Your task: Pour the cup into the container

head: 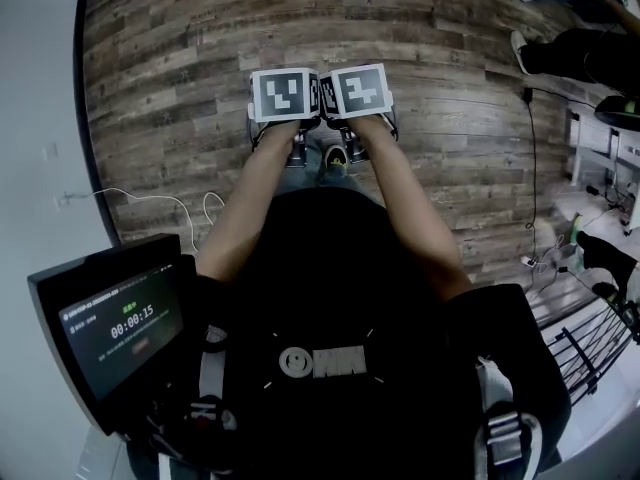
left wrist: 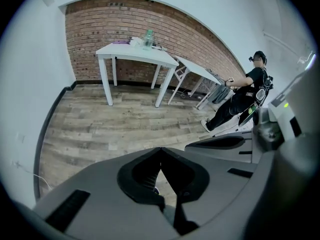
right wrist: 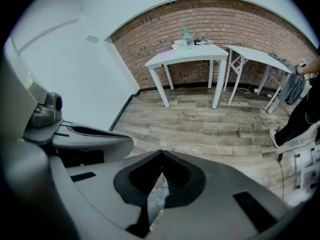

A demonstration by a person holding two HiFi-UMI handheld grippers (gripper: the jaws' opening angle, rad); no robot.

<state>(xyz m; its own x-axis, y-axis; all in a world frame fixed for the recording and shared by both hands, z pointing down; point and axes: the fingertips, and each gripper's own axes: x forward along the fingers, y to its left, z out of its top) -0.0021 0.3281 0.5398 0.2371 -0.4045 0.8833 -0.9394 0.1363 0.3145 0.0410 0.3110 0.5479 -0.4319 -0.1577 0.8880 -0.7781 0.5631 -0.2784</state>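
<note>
My left gripper [head: 285, 98] and right gripper [head: 357, 92] are held side by side at arm's length over the wooden floor, their marker cubes touching. In the left gripper view the left gripper [left wrist: 160, 149] is shut, its jaws meeting at the tip with nothing between them. The right gripper [right wrist: 161, 152] is also shut and empty. Far across the room a white table [left wrist: 135, 51] [right wrist: 187, 54] stands against a brick wall. On it are a pale green see-through container [left wrist: 148, 38] [right wrist: 186, 36] and a few small items too distant to tell apart.
A second white folding table [left wrist: 197, 69] [right wrist: 255, 56] stands right of the first. A person in black [left wrist: 245, 96] stands at the right by a metal rack [head: 590, 348]. A monitor [head: 110, 328] is at my lower left; a cable [head: 150, 198] lies on the floor.
</note>
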